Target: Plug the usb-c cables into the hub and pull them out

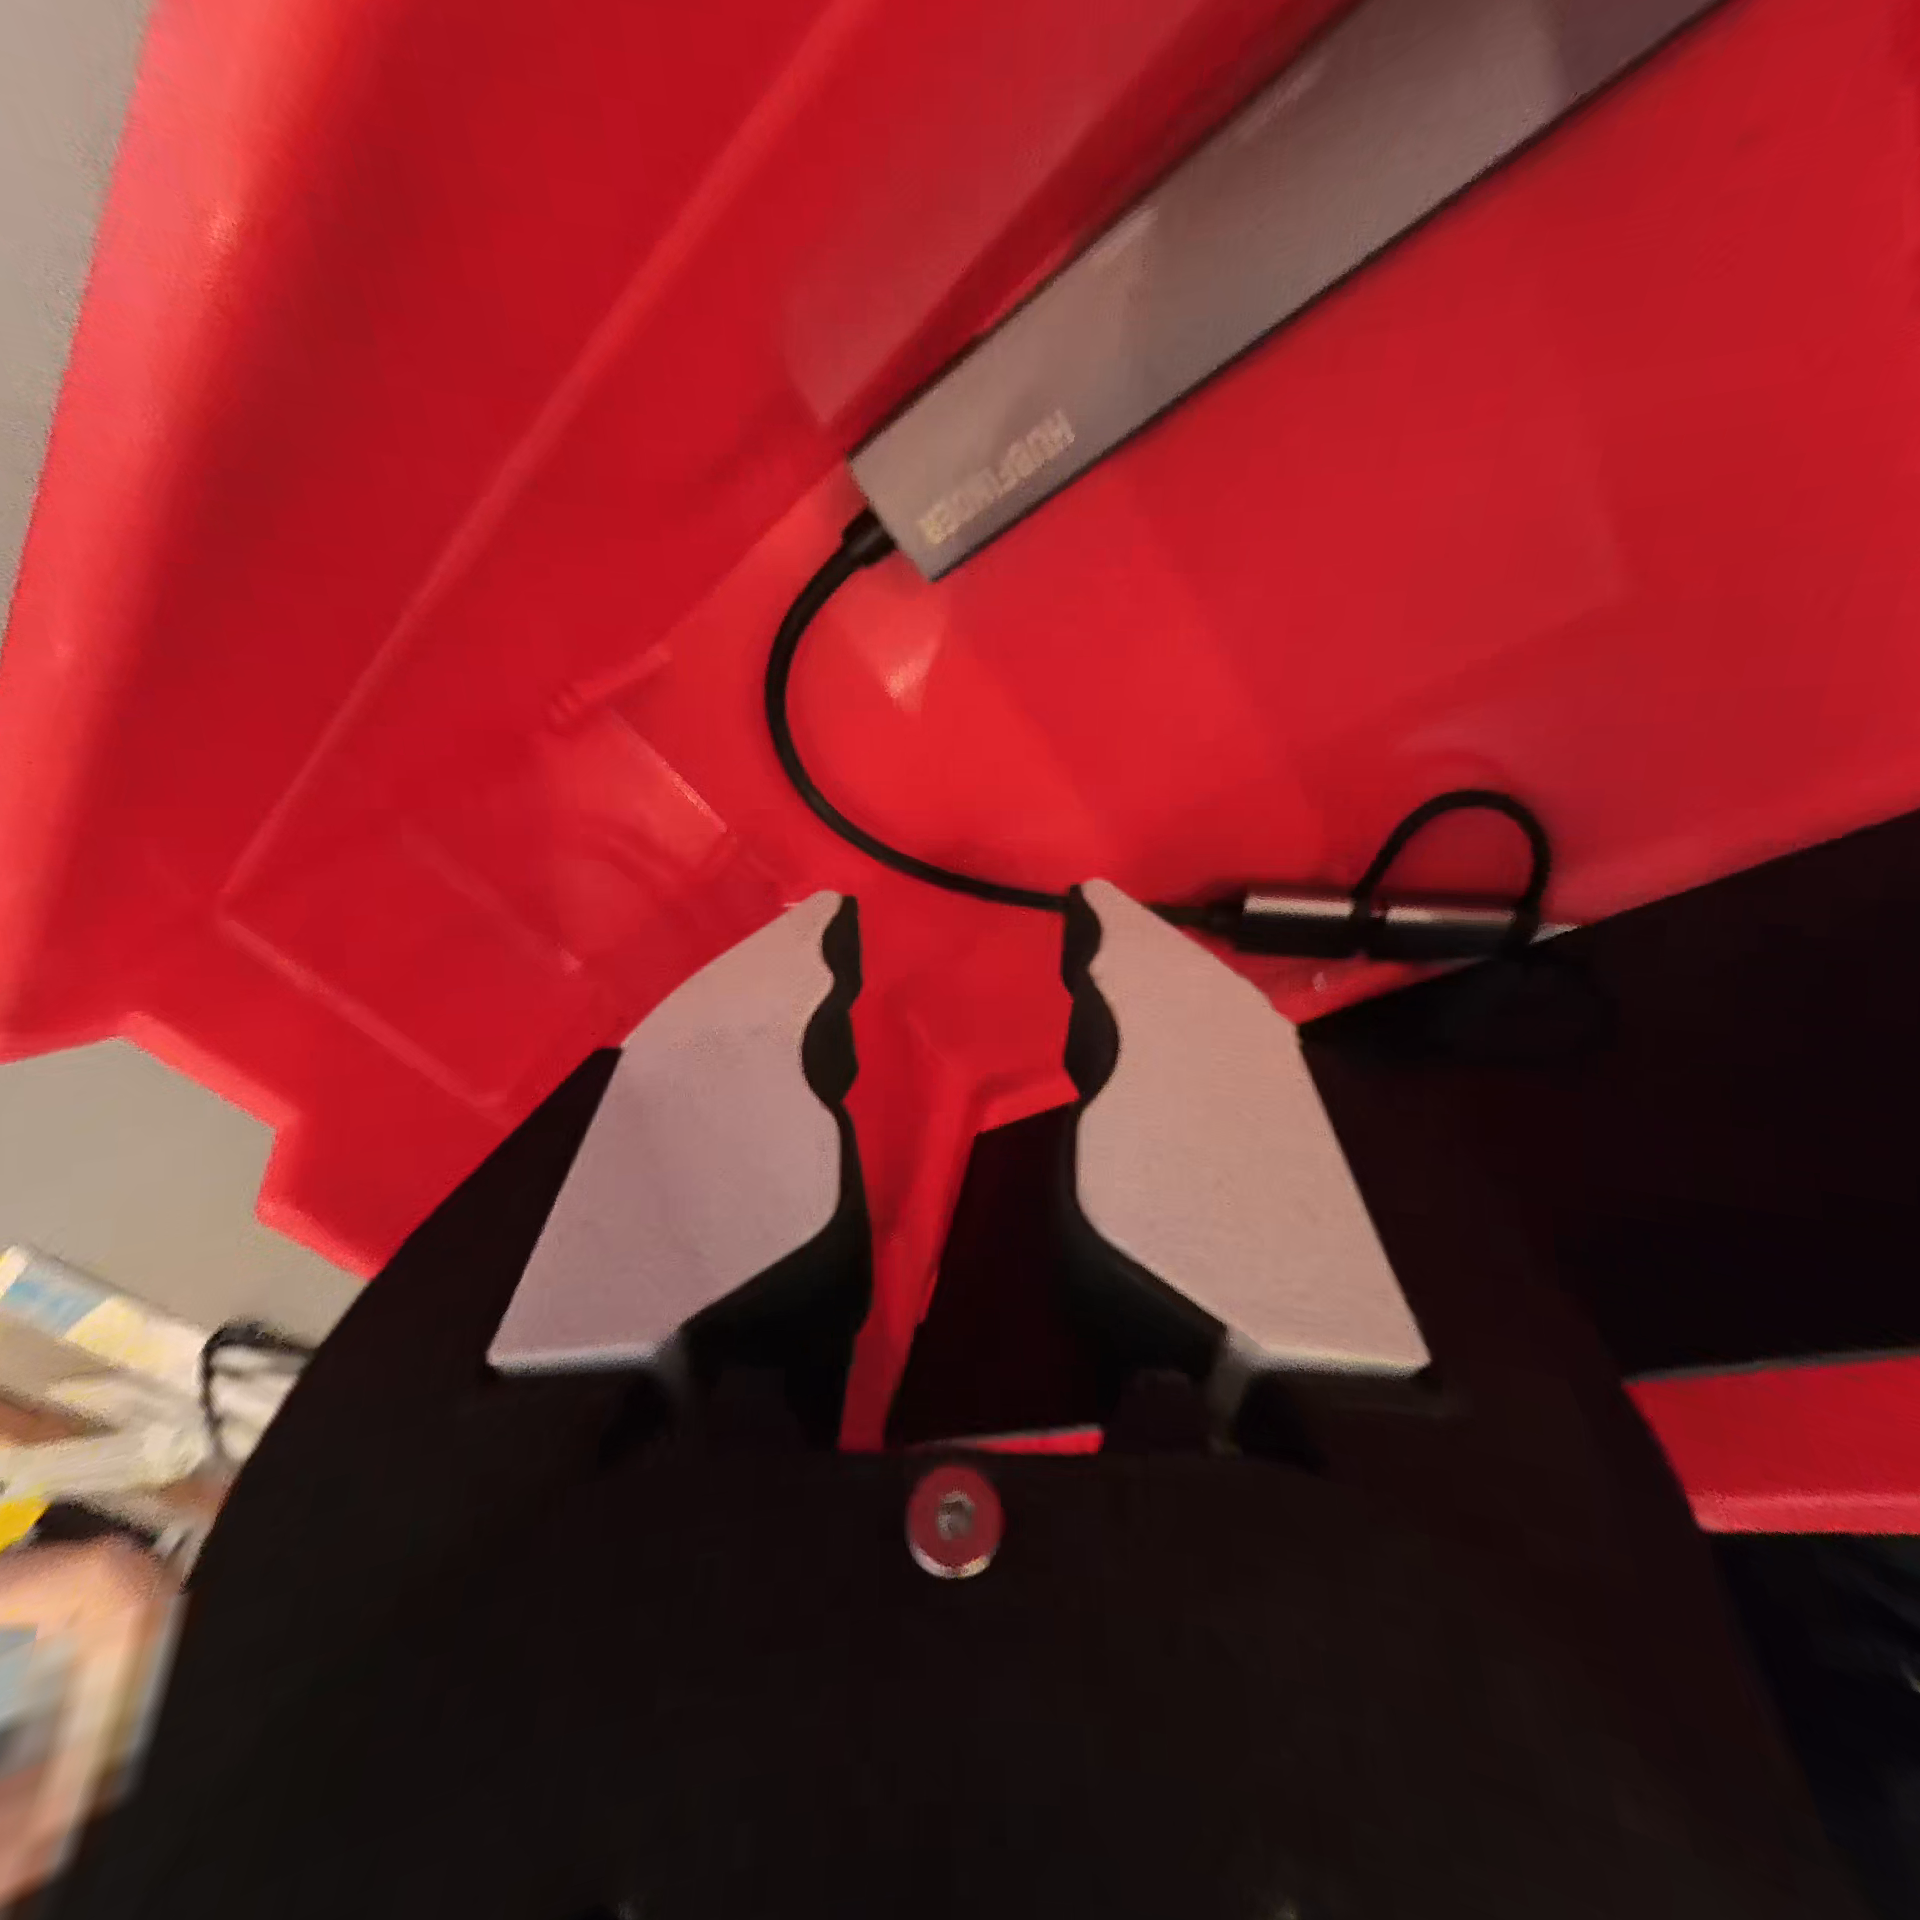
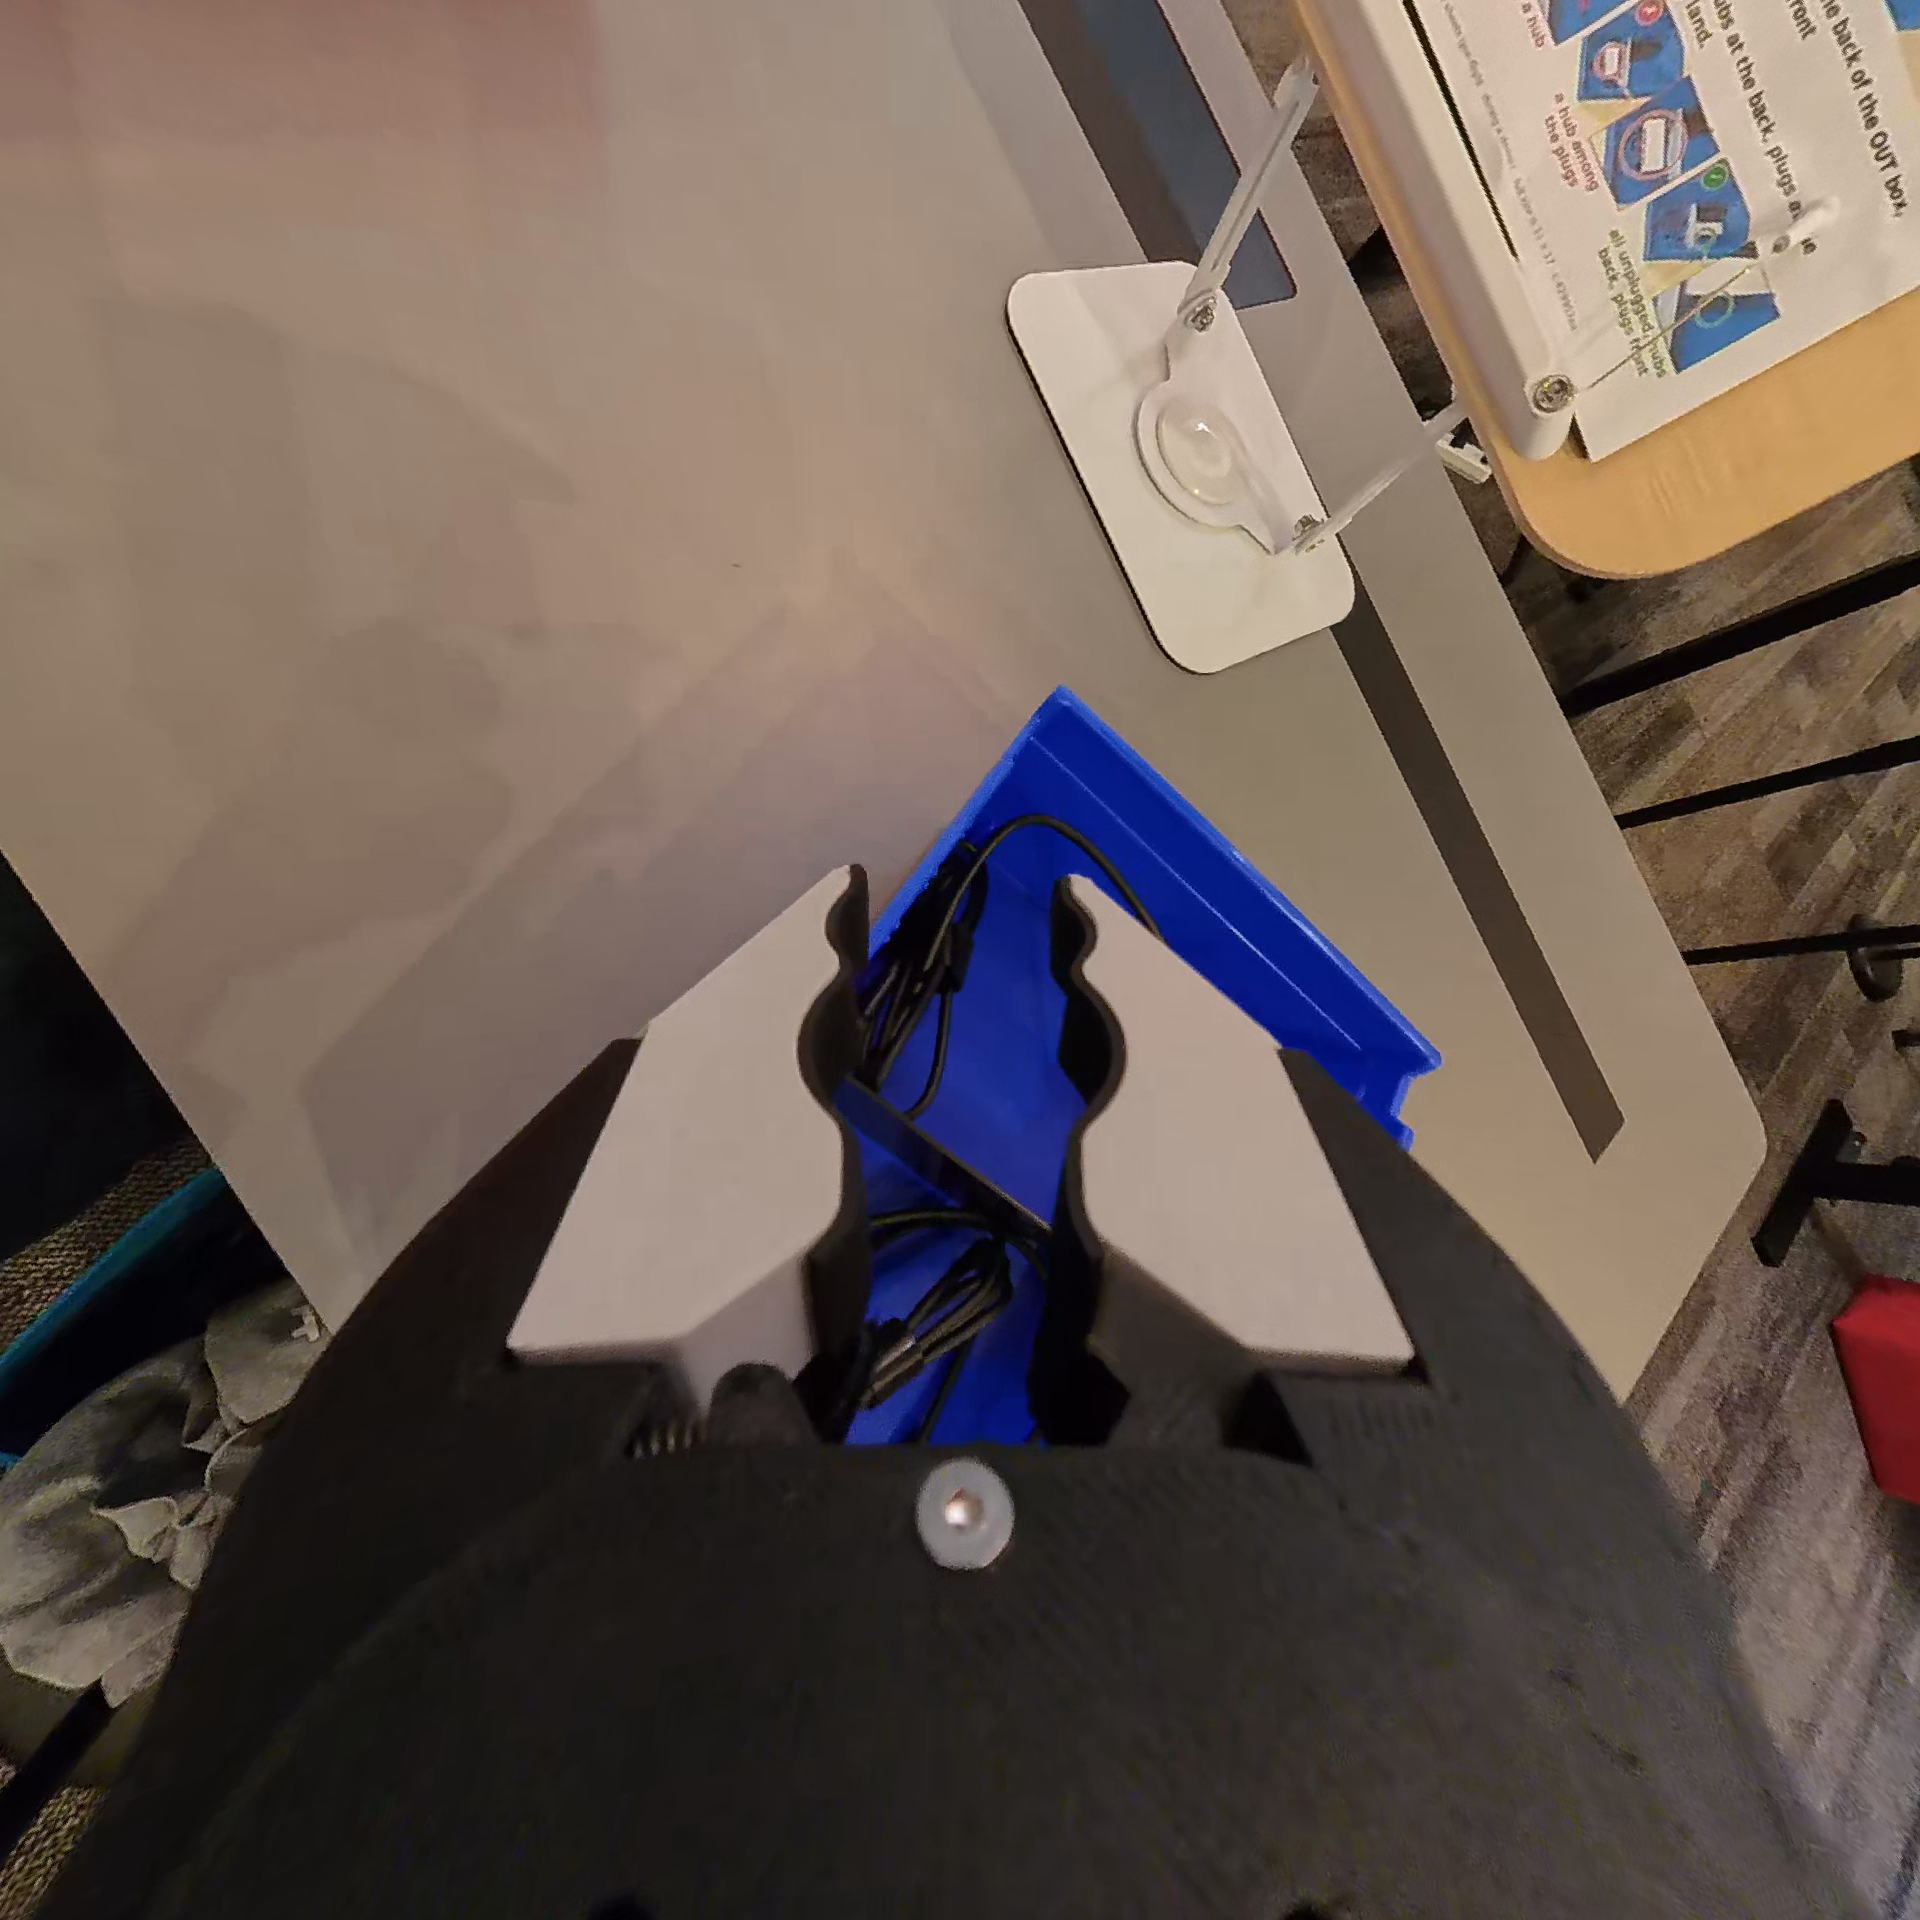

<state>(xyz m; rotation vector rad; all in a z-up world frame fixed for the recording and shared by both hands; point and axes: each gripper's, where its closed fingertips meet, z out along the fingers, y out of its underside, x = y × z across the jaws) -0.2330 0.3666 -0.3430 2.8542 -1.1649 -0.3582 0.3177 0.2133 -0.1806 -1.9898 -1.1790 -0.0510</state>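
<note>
In the left wrist view a grey hub lies on the floor of a red bin. Its black cable curves down to a metal plug with an adapter at the right. My left gripper is open just above the bin floor, and only red floor shows between its pads. Its right fingertip covers a stretch of the cable. In the right wrist view my right gripper is open over a blue bin. The bin holds black cables and a dark hub below the fingers.
The blue bin stands on a grey table. A white stand base sits farther back on the table. A wooden board with a printed sheet is at the top right. A red box is on the floor at the right.
</note>
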